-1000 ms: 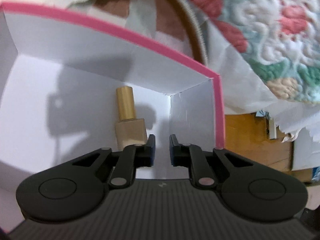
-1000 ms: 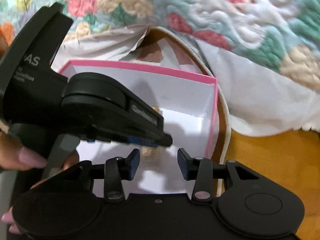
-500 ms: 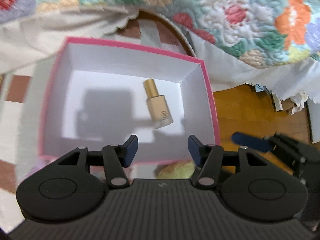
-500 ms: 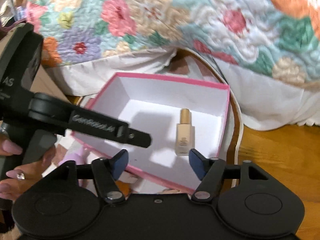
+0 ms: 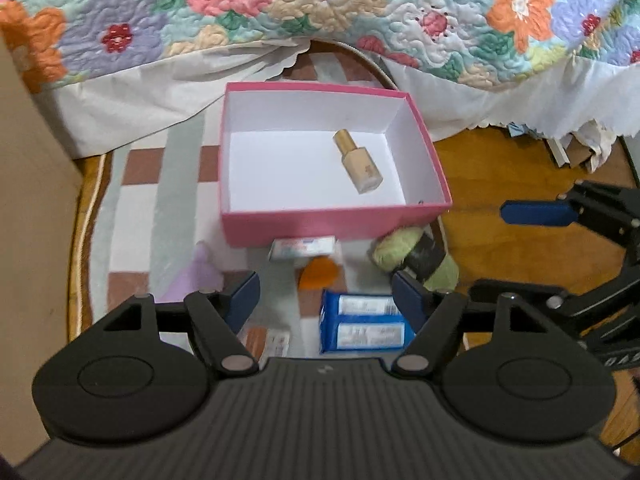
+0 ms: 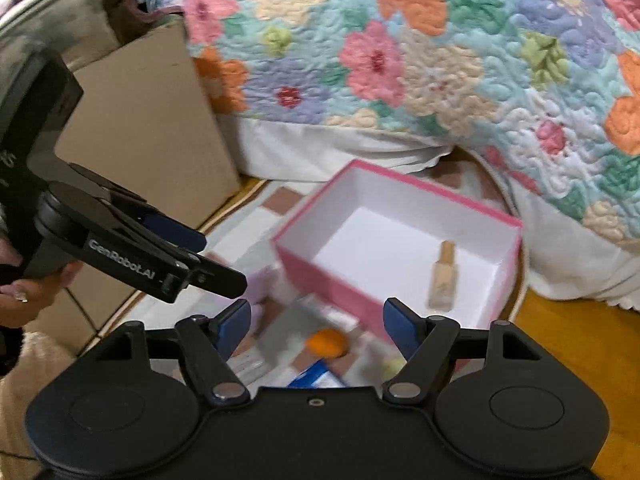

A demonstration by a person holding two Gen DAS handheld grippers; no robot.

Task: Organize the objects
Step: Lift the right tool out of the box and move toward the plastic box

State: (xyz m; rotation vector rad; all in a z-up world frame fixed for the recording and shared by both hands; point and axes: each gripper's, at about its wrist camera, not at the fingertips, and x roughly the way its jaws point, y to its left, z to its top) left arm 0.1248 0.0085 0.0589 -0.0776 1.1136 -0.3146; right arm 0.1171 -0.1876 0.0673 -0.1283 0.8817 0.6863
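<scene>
Inside the pink box (image 5: 336,224), near its right wall, lies the gold-capped bottle (image 5: 358,166), released; both hand-held grippers, left (image 5: 326,300) and right (image 6: 316,322), just spread and empty; next, probably dropping onto the blue carton (image 5: 366,326) on the rug.

even indoor light, soft shadows, fisheye-bent edges, motion blur in the right wrist view

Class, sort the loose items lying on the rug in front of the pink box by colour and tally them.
Blue carton: 1
White flat carton: 1
Orange sponge: 1
Green roll with black band: 1
Lilac item: 1
Total: 5; a partly hidden pack was not counted.
</scene>
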